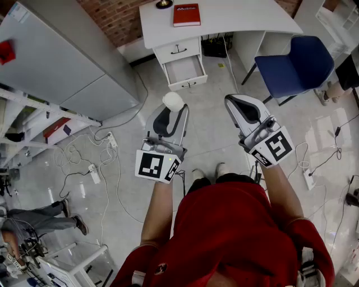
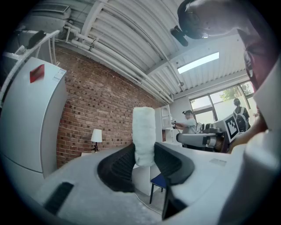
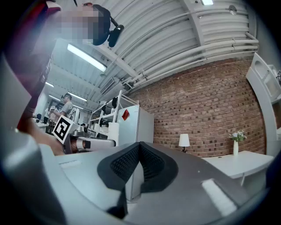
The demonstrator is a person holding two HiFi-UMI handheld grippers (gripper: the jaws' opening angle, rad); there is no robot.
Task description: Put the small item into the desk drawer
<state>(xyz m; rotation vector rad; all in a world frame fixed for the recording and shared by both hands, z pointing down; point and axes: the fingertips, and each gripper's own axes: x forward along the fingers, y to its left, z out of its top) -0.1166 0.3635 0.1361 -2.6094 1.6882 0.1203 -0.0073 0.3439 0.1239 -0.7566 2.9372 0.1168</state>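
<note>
A small white cylinder-shaped item [image 1: 173,101] [image 2: 144,135] stands upright between the jaws of my left gripper [image 1: 171,114] [image 2: 145,160], which is shut on it above the floor. My right gripper [image 1: 242,106] [image 3: 139,163] is held level with it to the right, shut with nothing in it. Ahead stands the white desk [image 1: 224,17]. Its lower drawer [image 1: 184,70] is pulled out and looks empty; the drawer [image 1: 178,50] above it is closed.
A red book [image 1: 187,14] lies on the desk top. A blue chair [image 1: 297,64] stands to the right of the desk. A grey cabinet [image 1: 61,61] is at the left, with cables and power strips [image 1: 94,173] on the floor. The person's feet [image 1: 206,171] are below the grippers.
</note>
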